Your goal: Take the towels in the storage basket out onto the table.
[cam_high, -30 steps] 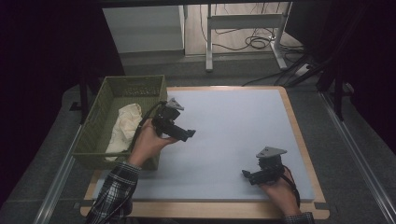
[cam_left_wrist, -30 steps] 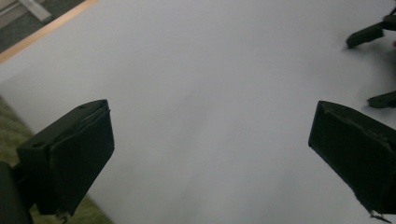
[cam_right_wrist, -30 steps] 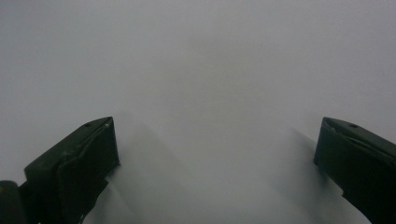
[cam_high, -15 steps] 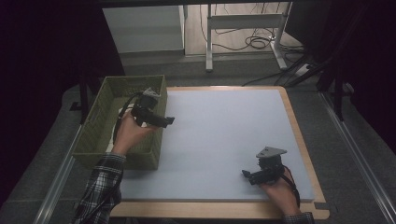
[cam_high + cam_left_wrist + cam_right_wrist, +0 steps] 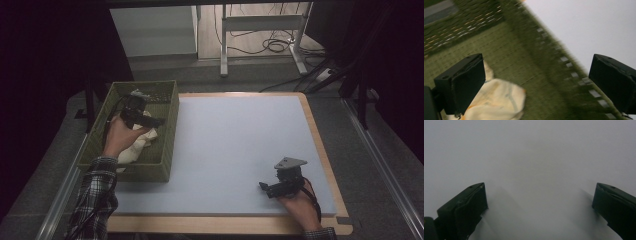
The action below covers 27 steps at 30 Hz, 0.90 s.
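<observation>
While your left hand-held gripper (image 5: pixel 145 120) hangs over the green basket (image 5: pixel 169 131) with its jaws spread wide and nothing between them, aim it at the cream cloth (image 5: pixel 499 100) lying on the basket floor. In the left gripper view the cloth sits low, beside one jaw rather than between the two, and the basket's inner wall runs right under the other jaw. So shift toward the cloth and away from that wall before you drop, or you'll snag the mesh. Go for a raised fold, sink both jaws around it, then close firmly; thin fabric slips from a shallow pinch. Lift straight up to clear the rim. Your right hand-held gripper (image 5: pixel 272 189) rests on the pale counter (image 5: pixel 240 140), jaws also spread and empty, well apart from the basket; leave it parked.
</observation>
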### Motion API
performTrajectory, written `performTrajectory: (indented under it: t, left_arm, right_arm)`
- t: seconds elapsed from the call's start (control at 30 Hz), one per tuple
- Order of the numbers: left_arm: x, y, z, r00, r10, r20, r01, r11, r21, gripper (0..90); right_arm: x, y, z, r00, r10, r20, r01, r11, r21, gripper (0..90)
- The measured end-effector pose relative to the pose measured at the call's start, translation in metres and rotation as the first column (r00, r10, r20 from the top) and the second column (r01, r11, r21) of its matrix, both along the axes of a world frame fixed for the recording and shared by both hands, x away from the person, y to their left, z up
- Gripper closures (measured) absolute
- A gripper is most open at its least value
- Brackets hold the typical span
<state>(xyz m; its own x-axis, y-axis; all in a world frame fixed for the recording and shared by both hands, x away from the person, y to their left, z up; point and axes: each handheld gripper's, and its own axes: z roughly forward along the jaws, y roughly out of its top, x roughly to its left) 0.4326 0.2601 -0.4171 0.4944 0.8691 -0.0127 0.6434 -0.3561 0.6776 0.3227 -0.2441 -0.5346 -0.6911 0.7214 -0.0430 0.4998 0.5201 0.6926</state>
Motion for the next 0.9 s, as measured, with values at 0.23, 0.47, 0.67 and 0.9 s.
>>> performTrajectory:
  t: [0.23,0.47,0.67,0.9]
  left_arm:
    - [0.013,0.023,-0.025,0.997,0.053,-0.057,-0.048,0.9954,0.083,0.2]
    - [0.03,0.038,-0.052,0.9765,0.103,-0.189,-0.078,0.9876,0.137,0.3]
    - [0.046,0.048,-0.074,0.9295,0.197,-0.311,-0.138,0.9694,0.203,0.5]
    - [0.053,0.05,-0.089,0.8855,0.213,-0.413,-0.13,0.9668,0.22,3.5]
  right_arm:
    - [0.0,0.0,0.0,1.0,0.0,0.0,0.0,1.0,0.0,0.0]
    - [0.0,0.0,0.0,1.0,0.0,0.0,0.0,1.0,0.001,0.0]
    - [0.0,0.0,0.0,1.0,0.0,0.001,0.0,1.0,0.001,0.0]
    - [0.0,0.0,0.0,1.0,0.0,0.0,0.0,1.0,0.001,0.0]
